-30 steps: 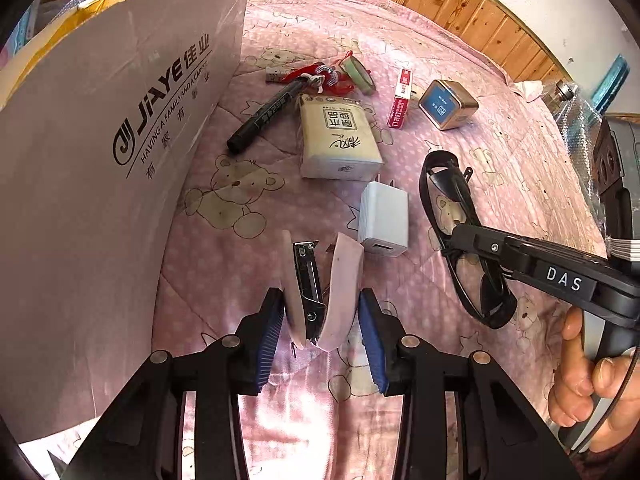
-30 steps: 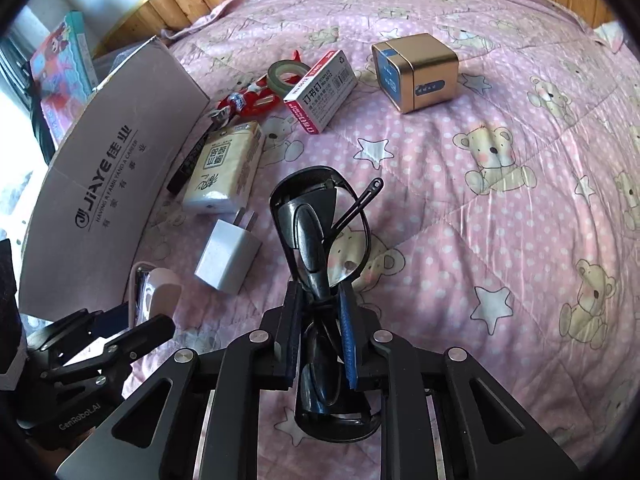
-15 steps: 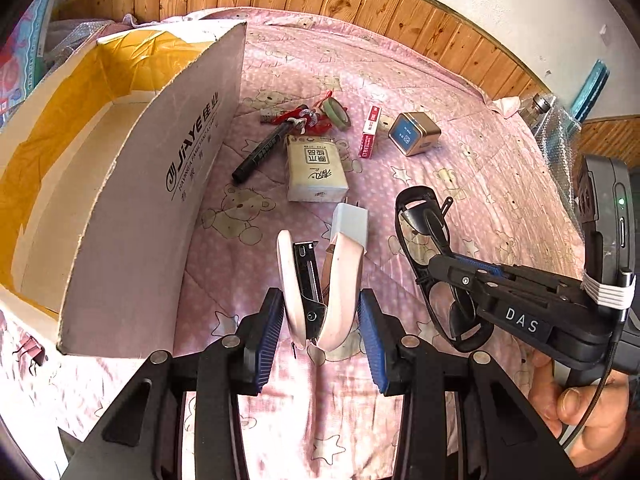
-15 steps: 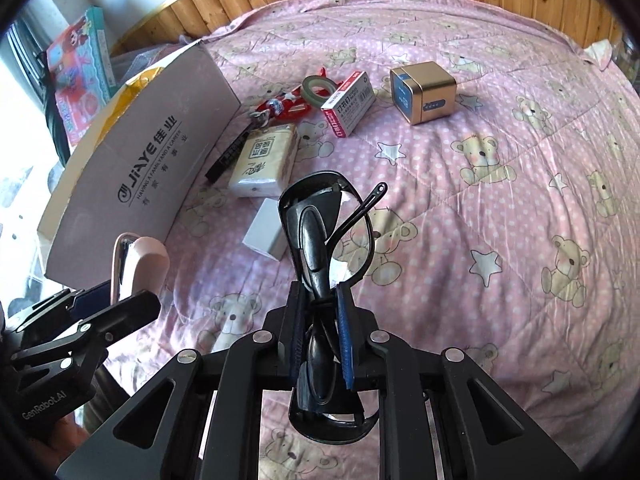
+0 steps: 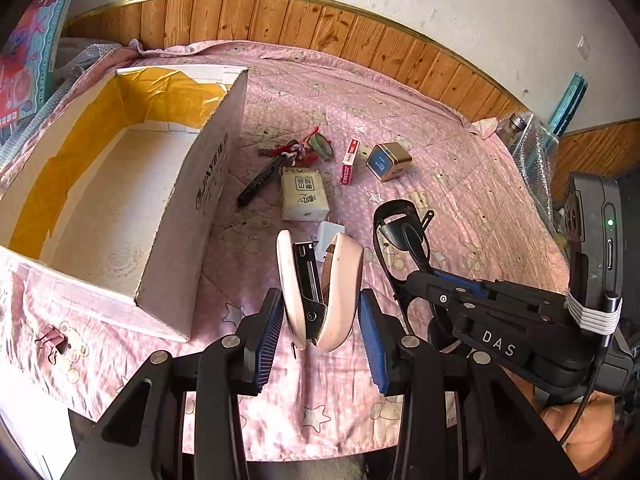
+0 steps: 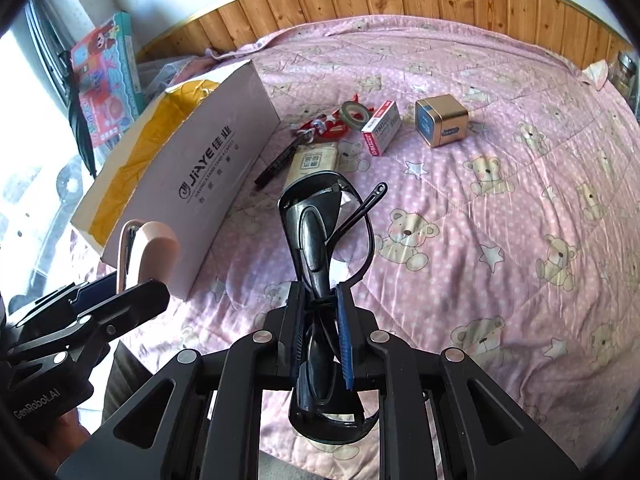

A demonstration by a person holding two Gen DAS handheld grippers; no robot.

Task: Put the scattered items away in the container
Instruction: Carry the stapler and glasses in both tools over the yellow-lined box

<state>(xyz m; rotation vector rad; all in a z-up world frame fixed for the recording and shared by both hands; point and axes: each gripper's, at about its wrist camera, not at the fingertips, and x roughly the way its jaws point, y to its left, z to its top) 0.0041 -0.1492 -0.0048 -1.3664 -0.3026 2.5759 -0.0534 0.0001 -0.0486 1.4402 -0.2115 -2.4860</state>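
My left gripper (image 5: 320,320) is shut on a pink stapler (image 5: 340,280), held upright above the pink bedspread, right of the open cardboard box (image 5: 188,208). The stapler (image 6: 148,252) also shows at the left of the right wrist view. My right gripper (image 6: 320,316) is shut on folded black glasses (image 6: 316,240), lifted above the bed; the glasses (image 5: 400,232) sit right of the stapler. The box (image 6: 192,184) lies to the left, its inside bare with yellow tape.
On the bed lie a tissue pack (image 5: 304,194), black marker (image 5: 256,184), white charger (image 5: 330,236), red keyring (image 5: 288,148), green tape roll (image 5: 322,148), staple box (image 5: 348,160) and gold cube (image 5: 388,160). A pink binder clip (image 5: 50,342) lies near the box's front. A hand (image 5: 576,428) holds the right gripper.
Both grippers have risen and pulled back from the bed, carrying the stapler and the glasses. The box interior has come into view on the left.
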